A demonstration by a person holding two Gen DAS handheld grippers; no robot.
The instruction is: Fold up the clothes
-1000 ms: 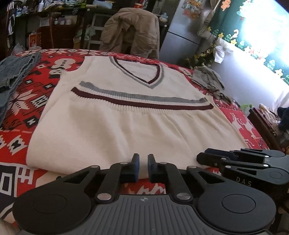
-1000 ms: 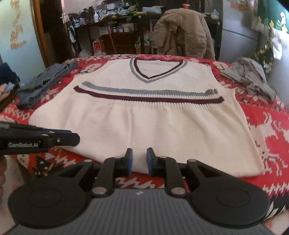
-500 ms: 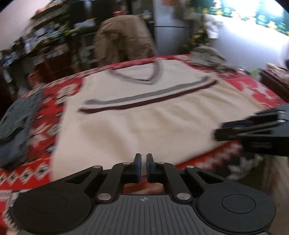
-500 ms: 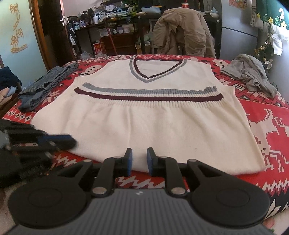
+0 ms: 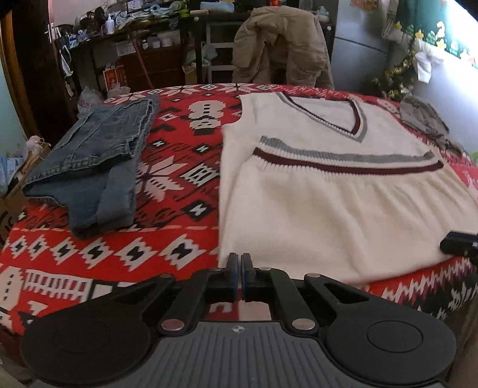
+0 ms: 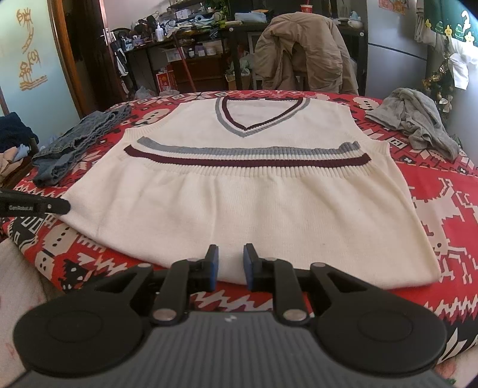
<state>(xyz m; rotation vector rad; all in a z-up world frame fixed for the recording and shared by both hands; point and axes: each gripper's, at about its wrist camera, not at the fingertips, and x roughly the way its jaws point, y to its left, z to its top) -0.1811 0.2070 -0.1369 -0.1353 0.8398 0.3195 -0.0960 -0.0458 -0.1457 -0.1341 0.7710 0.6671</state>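
Red-patterned table (image 6: 433, 215) carries the cream vest (image 6: 239, 203) spread flat; my left gripper (image 5: 240, 273) nearly closed, right gripper (image 6: 229, 262) parted, both empty—pinch hem corners evenly.

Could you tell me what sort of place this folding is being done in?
Most likely a lived-in home room: a tan jacket draped over a chair, cluttered shelves of household items behind, and clothes such as the cream sweater vest laid on a red patterned tablecloth.
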